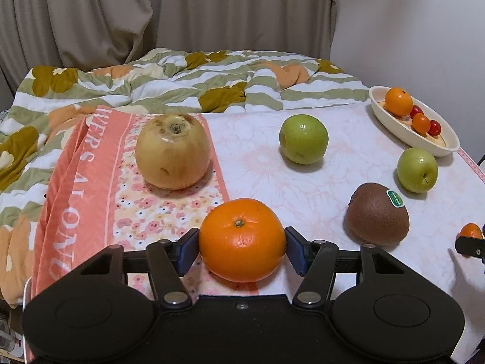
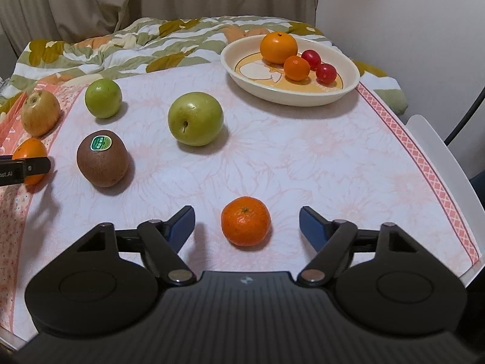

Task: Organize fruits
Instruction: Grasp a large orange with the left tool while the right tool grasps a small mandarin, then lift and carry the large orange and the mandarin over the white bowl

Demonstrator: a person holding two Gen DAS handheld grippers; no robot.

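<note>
The right gripper (image 2: 246, 223) stands with its jaws apart around a small mandarin (image 2: 245, 220), clear cloth showing on both sides of the fruit. At ten o'clock from it lies a kiwi (image 2: 102, 158) with a green sticker, at eleven a green apple (image 2: 195, 118). At one o'clock sits a cream dish (image 2: 348, 91) holding an orange (image 2: 278, 47), a smaller orange (image 2: 296, 67) and two cherry tomatoes (image 2: 326, 73).

Beige curtains (image 1: 151, 15) hang beside a plain white wall (image 1: 409, 30) behind a bed spread with a rumpled green, white and orange floral quilt (image 1: 188, 82), at the far edge of a cloth-covered bench (image 2: 303, 157).
</note>
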